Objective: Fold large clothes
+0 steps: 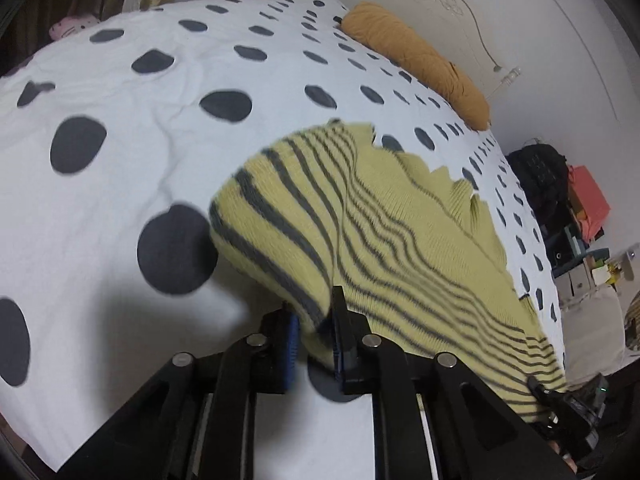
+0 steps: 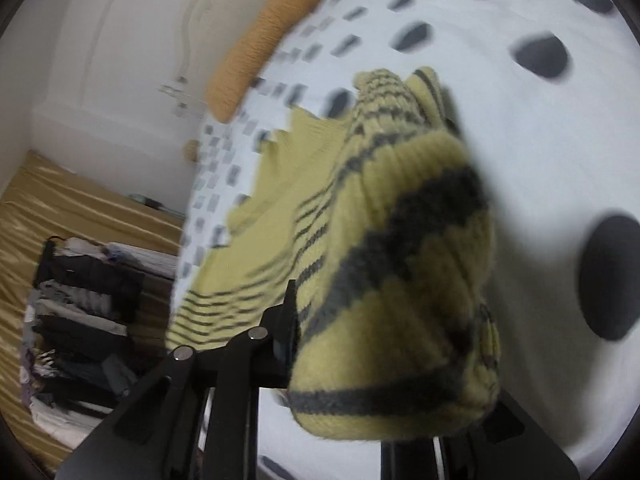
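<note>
Left gripper [image 1: 314, 334]: at 6 o'clock in the left wrist view, clenched on a bunched edge of the sweater; knit is pinched between the two blue pads [image 1: 293, 334]
Right gripper [image 2: 360, 332]: at 6 o'clock in the right wrist view; only its left finger [image 2: 289, 312] shows, the other is hidden under knit draped over it; fabric lies against the finger and hangs over the tool, so it appears to grasp the sweater, though the closure itself is covered
Sweater [image 1: 384, 232]: yellow knit with grey stripes; in the left view it rises from the pads and spreads toward 3 o'clock, lifted at the near end, its far edge lying on the sheet; in the right view [image 2: 400, 248] a thick ribbed fold fills the centre, blurred, with the rest trailing toward 9 o'clock
Sheet [image 1: 120, 184]: white with dark dots, covering the bed beneath the sweater; creased, running from 7 o'clock to 1 o'clock in the left view
Pillow [image 1: 420, 60]: orange roll at the far edge of the bed, at 1 o'clock in the left view, well apart from the sweater
Clothes stack [image 2: 80, 320]: dark and pale folded items at 8 o'clock in the right view, beside the bed on a gold cloth
Wall [image 1: 520, 8]: white, behind the pillow
</note>
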`<state>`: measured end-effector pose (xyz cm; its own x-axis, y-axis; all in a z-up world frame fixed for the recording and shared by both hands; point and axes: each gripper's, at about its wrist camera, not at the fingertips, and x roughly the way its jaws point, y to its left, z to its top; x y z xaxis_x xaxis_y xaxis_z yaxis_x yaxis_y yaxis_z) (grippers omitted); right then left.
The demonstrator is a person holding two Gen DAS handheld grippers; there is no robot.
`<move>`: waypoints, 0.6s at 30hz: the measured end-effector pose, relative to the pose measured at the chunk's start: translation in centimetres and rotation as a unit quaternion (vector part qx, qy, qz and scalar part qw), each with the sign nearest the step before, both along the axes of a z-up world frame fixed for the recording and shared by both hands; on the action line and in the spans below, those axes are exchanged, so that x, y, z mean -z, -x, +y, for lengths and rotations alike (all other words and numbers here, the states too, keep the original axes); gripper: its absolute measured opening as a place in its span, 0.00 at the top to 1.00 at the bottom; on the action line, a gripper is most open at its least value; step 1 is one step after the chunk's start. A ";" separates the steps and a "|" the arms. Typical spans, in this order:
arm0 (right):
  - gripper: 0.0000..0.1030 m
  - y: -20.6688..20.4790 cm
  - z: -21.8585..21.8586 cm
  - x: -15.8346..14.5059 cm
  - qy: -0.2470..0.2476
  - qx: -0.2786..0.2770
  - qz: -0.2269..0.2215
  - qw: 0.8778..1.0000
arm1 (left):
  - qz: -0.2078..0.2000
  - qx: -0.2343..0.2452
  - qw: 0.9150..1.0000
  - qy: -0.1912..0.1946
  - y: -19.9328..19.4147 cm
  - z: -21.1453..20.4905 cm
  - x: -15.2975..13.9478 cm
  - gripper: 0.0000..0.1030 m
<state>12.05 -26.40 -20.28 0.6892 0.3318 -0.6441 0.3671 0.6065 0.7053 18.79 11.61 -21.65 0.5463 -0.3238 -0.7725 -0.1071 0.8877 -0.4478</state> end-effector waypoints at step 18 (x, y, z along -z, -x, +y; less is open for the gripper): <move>0.78 -3.1 -0.2 2.3 0.049 -0.022 0.026 0.998 | 0.002 -0.016 1.000 0.002 -5.5 -2.3 1.5 0.84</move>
